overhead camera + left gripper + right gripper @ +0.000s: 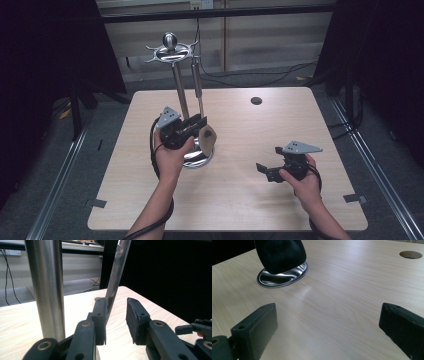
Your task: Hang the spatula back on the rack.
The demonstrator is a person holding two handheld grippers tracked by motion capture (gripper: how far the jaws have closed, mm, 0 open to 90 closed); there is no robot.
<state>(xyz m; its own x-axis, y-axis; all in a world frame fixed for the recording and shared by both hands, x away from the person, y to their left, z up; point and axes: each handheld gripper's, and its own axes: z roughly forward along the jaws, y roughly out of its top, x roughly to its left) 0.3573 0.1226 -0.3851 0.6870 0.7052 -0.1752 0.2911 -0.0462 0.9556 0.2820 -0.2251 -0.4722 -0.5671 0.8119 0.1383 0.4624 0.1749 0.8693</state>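
Observation:
A chrome utensil stand point(171, 50) rises from a round base point(200, 161) on the table's left half. One utensil hangs from it, with a thin metal handle point(198, 90) and a brownish flat head point(209, 138) just above the base. My left gripper point(199, 123) is open around the lower handle. In the left gripper view the handle point(117, 272) rests against the left pad point(100, 315), a gap separates it from the other pad, and the stand's pole point(47, 290) is beside it. My right gripper point(270, 160) stands wide open above bare table, to the right of the stand.
The light wooden table point(235, 200) has a round cable hole point(256, 100) at the back right. In the right gripper view the utensil head point(279, 255) hangs dark over the shiny base point(283, 276). Black curtains and cables surround the table.

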